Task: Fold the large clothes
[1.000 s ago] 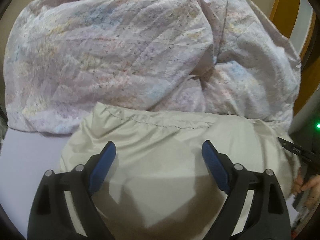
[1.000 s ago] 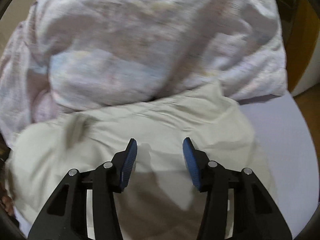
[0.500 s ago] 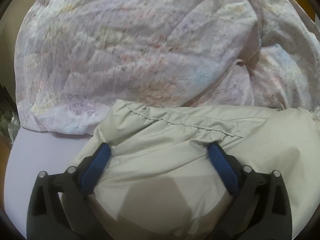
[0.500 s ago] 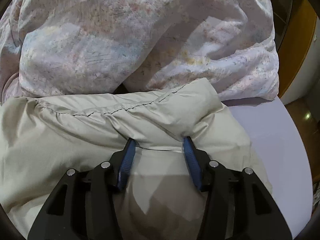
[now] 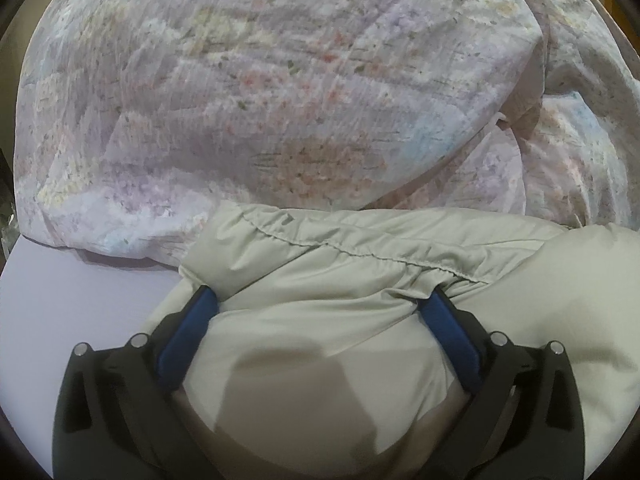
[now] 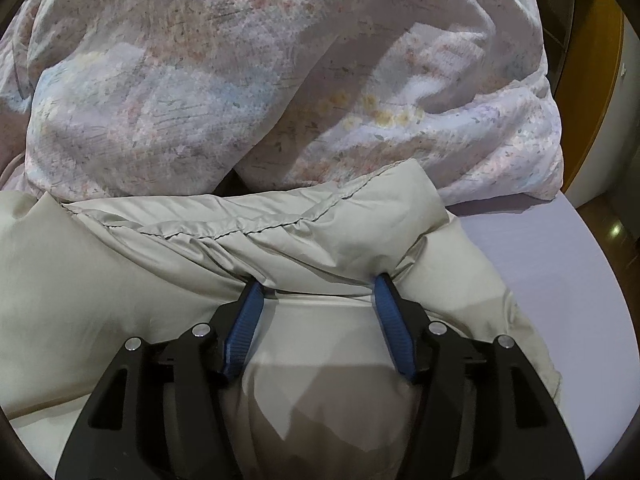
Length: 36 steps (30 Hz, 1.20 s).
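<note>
Left hand-held gripper (image 5: 320,304) spread wide, right hand-held gripper (image 6: 318,292) opening, both fingertips pushed into the beige puffy jacket (image 5: 360,264), gripping nothing. Jacket lies on the lavender bed sheet (image 5: 80,300), against the floral duvet (image 5: 260,100).

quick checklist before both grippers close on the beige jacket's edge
1. Left gripper jaws wide open, puffy fabric of the beige jacket bulging between them: ok.
2. Right gripper jaws opening, jacket fabric between them, narrower gap than the left: ok.
3. Stitched hem inside either set of jaws: not ok, it lies just beyond the tips.
4. Floral quilt clear of the jaws: ok, though it butts against the jacket's far edge.
5. How many jacket layers each bite would take: cannot tell.
6. Lilac sheet free of the jaws: ok.
</note>
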Tool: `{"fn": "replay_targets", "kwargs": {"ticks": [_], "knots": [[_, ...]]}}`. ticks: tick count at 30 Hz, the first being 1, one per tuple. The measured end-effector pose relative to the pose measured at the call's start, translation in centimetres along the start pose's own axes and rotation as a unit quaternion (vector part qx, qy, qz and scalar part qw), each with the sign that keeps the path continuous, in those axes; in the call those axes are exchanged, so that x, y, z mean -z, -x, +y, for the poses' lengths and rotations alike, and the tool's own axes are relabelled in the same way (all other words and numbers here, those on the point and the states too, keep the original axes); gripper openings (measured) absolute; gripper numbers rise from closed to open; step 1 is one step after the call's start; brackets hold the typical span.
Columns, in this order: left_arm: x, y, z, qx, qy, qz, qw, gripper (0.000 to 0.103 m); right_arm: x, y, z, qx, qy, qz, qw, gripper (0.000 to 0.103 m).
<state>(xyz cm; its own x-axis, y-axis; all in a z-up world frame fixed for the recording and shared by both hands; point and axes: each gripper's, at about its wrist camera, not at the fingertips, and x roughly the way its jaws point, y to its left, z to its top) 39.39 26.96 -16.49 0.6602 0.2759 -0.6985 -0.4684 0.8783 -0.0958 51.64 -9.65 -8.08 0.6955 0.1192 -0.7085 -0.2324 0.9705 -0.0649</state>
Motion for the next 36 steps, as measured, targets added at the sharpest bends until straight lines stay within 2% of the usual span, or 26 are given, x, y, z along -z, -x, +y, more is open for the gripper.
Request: {"fn": "replay_targets", "kwargs": {"ticks": [13,20,36], "knots": [[1.9,-3.3,-0.9,-0.001,0.001,0.008,1.0,0.101,-0.1,-1.9,-1.7,-0.006,-0.003,0.003,1.0,0.061],[1.4,-4.2,-0.7,0.002,0.001,0.012,0.9999,0.101,-0.1,-2.3,-1.5,-0.003,0.0,0.004,1.0,0.061],[1.6,-4.4,0.7,0.011,0.01,0.016,0.9998,0.101,-0.8,-3.8,-1.0,-0.008,-0.001,0.007,1.0,0.062]]}}
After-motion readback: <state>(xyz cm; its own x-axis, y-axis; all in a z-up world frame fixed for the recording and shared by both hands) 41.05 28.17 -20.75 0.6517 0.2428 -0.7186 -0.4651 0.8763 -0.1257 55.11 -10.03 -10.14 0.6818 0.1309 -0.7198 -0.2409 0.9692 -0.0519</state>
